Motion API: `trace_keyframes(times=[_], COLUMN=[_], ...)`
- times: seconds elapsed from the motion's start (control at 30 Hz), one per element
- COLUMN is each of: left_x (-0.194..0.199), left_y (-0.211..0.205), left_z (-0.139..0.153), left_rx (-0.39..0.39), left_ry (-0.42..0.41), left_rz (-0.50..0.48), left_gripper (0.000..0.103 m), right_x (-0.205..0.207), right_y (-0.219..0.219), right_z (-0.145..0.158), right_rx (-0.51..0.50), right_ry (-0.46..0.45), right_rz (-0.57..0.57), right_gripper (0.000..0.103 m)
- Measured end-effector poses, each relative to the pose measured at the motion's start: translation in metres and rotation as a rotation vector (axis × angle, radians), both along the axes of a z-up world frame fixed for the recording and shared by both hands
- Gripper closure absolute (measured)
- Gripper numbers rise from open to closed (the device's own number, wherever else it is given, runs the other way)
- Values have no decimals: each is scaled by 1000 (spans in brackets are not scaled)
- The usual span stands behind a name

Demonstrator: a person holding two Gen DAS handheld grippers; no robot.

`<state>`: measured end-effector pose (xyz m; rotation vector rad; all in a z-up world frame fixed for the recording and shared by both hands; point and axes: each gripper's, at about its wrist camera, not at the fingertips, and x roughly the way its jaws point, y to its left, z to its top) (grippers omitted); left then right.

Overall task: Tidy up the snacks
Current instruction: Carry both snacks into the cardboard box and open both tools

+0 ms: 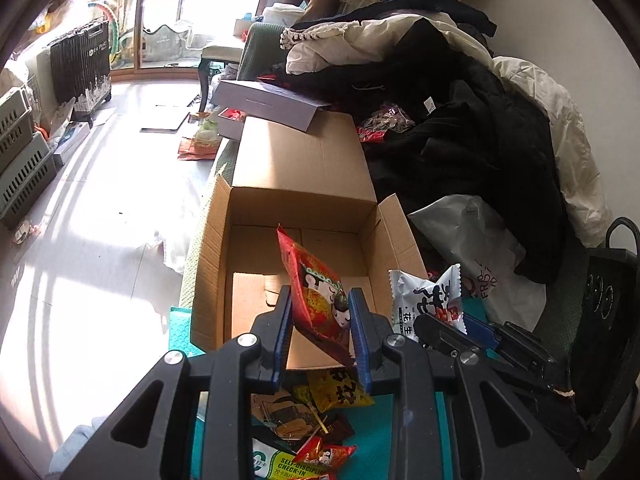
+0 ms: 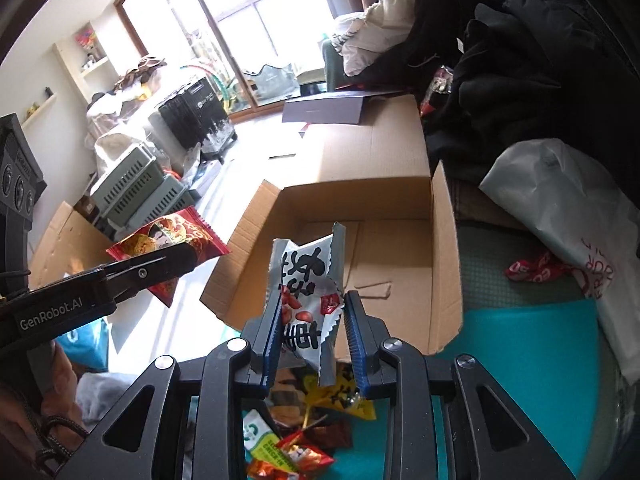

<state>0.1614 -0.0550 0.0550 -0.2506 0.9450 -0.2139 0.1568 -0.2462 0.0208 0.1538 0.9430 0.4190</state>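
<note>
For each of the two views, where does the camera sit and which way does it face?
Left wrist: on the left gripper, aimed down over the open cardboard box; its fingers clamp a red snack packet; the right gripper shows beside it.
Right wrist: on the right gripper, aimed down at the same box; it clamps a white peanut packet; the left gripper and a hand show at left.
Shared: box, both packets, snack pile, teal mat.

Light: strong daylight from the windows [image 1: 188,4], blown out white | Glare: floor [image 1: 92,208] washed out, striped with shadows | Foreground: dimmer, sharp | Edges: fisheye bending, dark rounded corners in both views | Blur: none obvious
</note>
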Motion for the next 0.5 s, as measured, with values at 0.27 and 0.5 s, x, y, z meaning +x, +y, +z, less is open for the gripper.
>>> trace_keyframes(times=[0.27,0.5], left_x=[55,92], left_y=[-4,-9], left_z=[-24,-61], left_rx=[40,81], left_ry=[17,66], left_rz=[-26,-36], left_gripper=[77,77], right_x=[52,91], right_y=[6,7], right_z=[-9,-38], right_rx=[-33,-75], right_ry=[-12,17], right_rz=[-11,-35], right_gripper=[74,74])
